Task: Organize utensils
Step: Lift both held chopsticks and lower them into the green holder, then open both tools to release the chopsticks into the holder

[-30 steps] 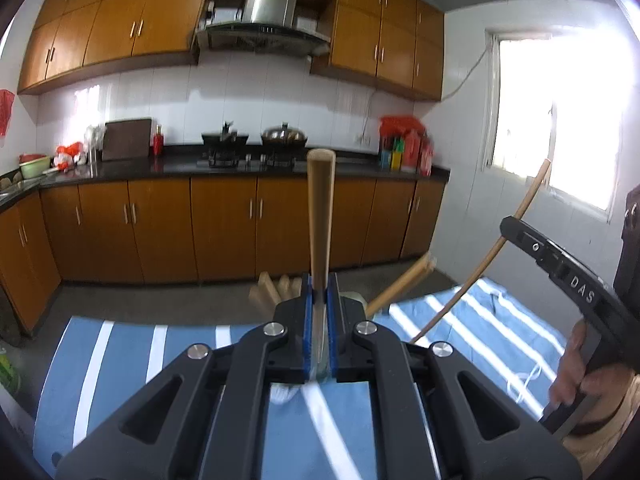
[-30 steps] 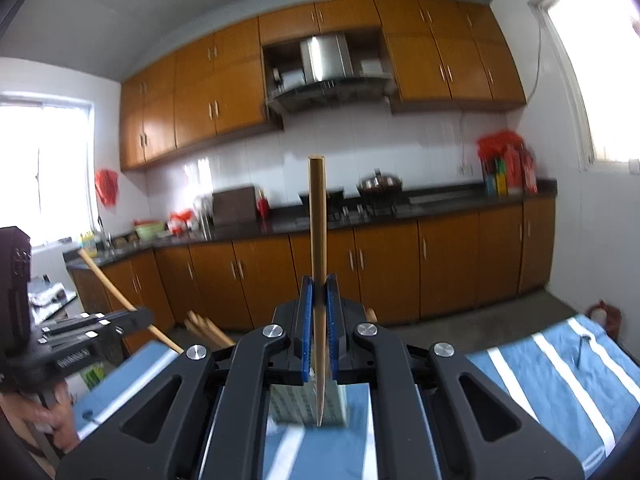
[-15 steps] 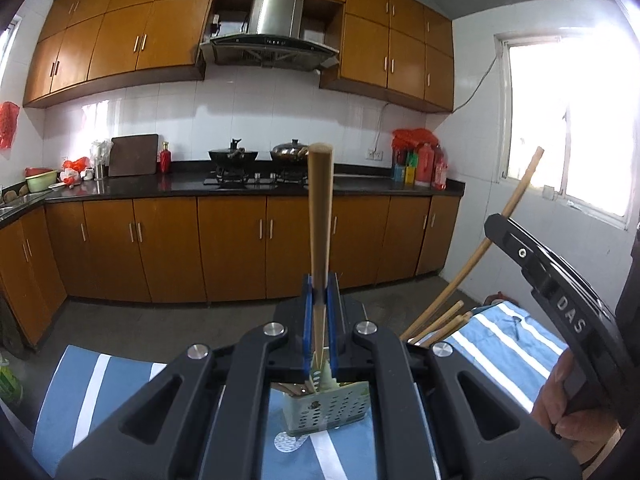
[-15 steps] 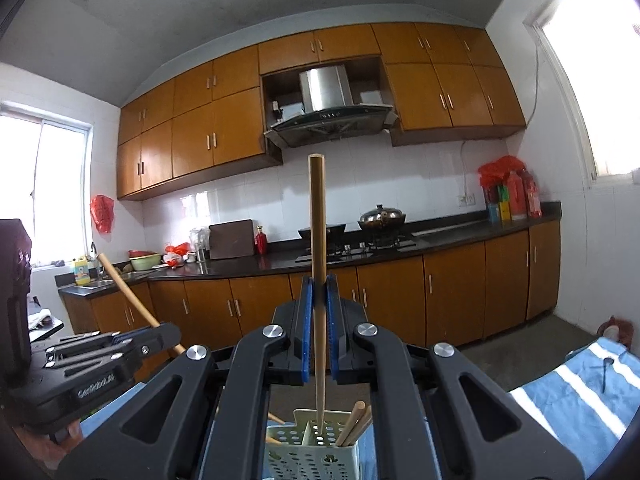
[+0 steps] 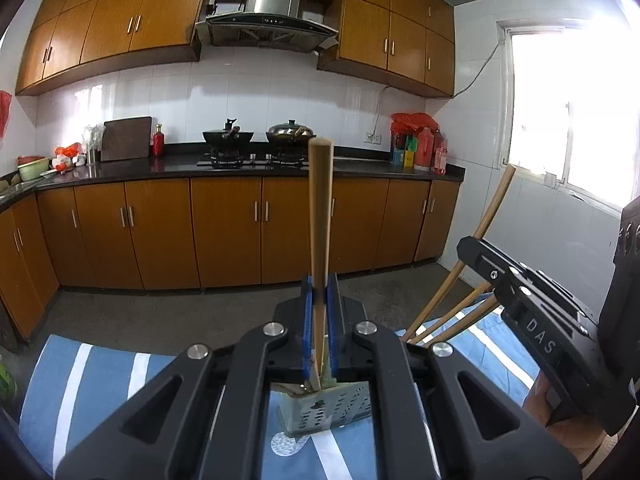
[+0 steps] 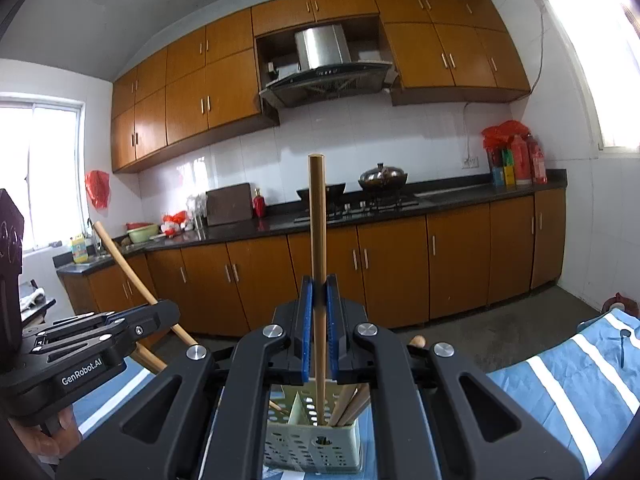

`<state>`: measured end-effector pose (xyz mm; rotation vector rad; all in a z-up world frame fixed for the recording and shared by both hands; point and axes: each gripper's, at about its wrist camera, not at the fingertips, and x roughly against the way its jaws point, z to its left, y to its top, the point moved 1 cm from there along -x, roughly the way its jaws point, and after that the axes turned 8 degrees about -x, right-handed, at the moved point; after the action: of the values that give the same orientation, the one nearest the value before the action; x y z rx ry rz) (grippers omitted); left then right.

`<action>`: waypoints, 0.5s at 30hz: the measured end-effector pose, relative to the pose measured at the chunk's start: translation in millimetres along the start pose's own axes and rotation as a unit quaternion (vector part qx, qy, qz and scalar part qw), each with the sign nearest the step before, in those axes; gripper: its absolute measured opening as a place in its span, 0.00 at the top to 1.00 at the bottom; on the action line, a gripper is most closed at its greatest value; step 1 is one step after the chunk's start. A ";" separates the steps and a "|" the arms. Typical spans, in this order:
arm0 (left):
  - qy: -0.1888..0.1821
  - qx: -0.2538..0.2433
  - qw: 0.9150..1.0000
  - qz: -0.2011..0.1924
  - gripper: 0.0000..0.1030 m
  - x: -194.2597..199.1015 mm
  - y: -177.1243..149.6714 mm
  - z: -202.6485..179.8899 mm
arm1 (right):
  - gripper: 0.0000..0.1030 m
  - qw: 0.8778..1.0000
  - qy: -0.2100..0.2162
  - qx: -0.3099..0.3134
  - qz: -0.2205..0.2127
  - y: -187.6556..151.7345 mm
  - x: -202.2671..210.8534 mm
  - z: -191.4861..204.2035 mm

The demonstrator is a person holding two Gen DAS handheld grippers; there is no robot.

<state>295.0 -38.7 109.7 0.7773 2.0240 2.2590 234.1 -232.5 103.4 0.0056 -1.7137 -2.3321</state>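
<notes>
- Left gripper clamps a thick wooden stick upright, its lower tip at the rim of the perforated utensil holder on the striped blue cloth
- Right gripper grips a thinner chopstick, its tip already inside the holder's right compartment beside other sticks
- I would lower both straight down, keeping them vertical and the two rigs apart
- I judge release safe only once each tip sits deep inside; the light holder may tip if nudged sideways
</notes>
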 end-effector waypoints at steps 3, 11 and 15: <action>0.004 0.000 1.000 -0.001 0.93 -0.4 -0.9 2.3 | 0.93 1.000 -0.001 0.003 0.011 -3.1 -0.2 2.0; 0.005 0.015 1.000 0.004 0.93 -0.9 -2.2 9.0 | 0.92 0.999 -0.007 0.002 0.032 0.7 1.3 -0.3; 0.010 0.019 1.000 0.002 0.93 3.2 -1.3 7.5 | 0.92 0.999 -0.005 -0.008 0.035 1.9 3.0 -2.0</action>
<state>294.6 -30.4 109.8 0.7651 2.0810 2.2457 231.9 -235.5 105.0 -0.0690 -1.6717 -2.2990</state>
